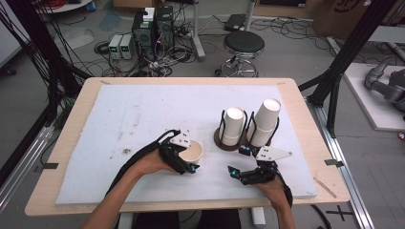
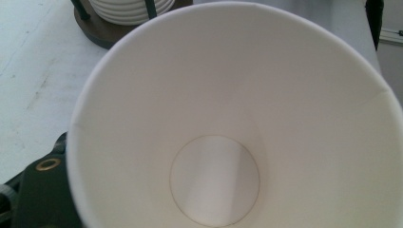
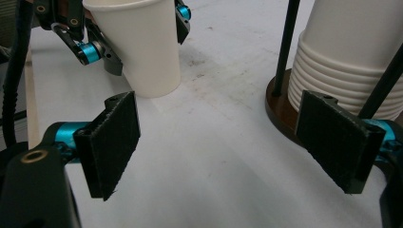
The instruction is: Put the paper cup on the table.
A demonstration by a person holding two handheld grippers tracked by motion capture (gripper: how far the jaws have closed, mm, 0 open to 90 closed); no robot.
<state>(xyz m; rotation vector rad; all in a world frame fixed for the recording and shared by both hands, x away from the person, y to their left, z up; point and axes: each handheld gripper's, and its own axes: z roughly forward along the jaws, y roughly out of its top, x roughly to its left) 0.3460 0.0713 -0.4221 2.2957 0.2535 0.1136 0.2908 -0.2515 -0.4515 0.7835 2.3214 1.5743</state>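
Note:
A single white paper cup [image 1: 193,150] stands open side up, slightly tilted, on the white mat [image 1: 143,109], and my left gripper [image 1: 187,155] is shut on its sides. The left gripper view looks straight down into the cup [image 2: 214,180], which holds nothing. In the right gripper view the same cup [image 3: 142,42] touches the mat with the left gripper's fingers [image 3: 90,50] clamped on it. My right gripper [image 1: 239,161] is open just right of the cup, with nothing between its pads [image 3: 111,142]. Two stacks of white cups [image 1: 234,125] [image 1: 265,121] sit upside down in black wire holders behind it.
The nearer cup stack [image 3: 351,61] on its dark round base [image 3: 280,107] is close to my right gripper's far pad. The wooden table edge [image 1: 191,206] runs along the front. A stool [image 1: 243,45] and computer boxes [image 1: 153,31] stand on the floor beyond the table.

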